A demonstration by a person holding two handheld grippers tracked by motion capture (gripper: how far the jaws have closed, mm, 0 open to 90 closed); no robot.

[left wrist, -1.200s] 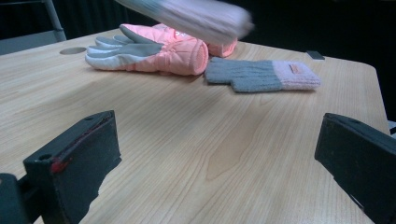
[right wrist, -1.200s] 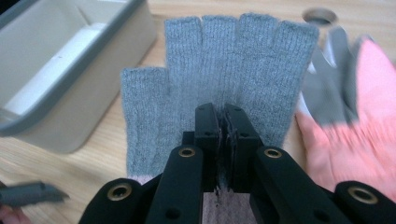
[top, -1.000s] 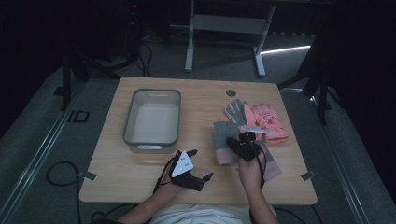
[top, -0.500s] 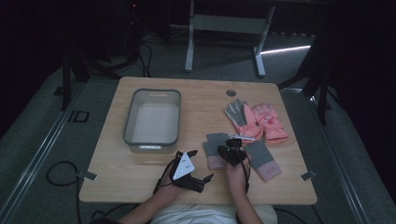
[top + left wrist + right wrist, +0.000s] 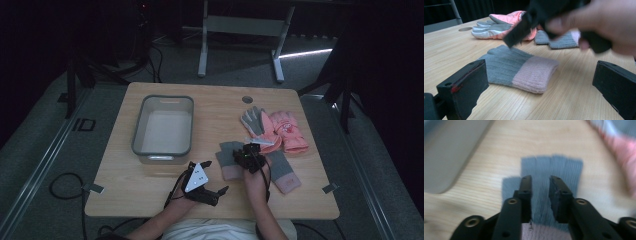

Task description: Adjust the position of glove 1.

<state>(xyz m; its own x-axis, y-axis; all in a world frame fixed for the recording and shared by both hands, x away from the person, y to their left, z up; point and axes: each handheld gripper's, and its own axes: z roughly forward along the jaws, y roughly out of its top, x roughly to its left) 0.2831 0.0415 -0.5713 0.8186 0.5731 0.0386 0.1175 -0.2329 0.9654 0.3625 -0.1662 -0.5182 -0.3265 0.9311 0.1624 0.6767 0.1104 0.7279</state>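
Since a second ago the right gripper (image 5: 248, 156) has dragged the grey knit glove with a pink cuff (image 5: 229, 159) from the right-centre pile toward the frame's lower middle. Its jaws now stand slightly parted above the glove, gripping nothing, so the glove seems released. The left gripper (image 5: 214, 177) waits wide open and empty.

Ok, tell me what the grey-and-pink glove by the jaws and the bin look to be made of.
Grey-and-pink glove: knitted yarn, probably wool or acrylic; fine ribbed rows show, matte, soft folded cuff. Bin: likely moulded plastic; smooth grey rim, rounded corners, faint sheen.
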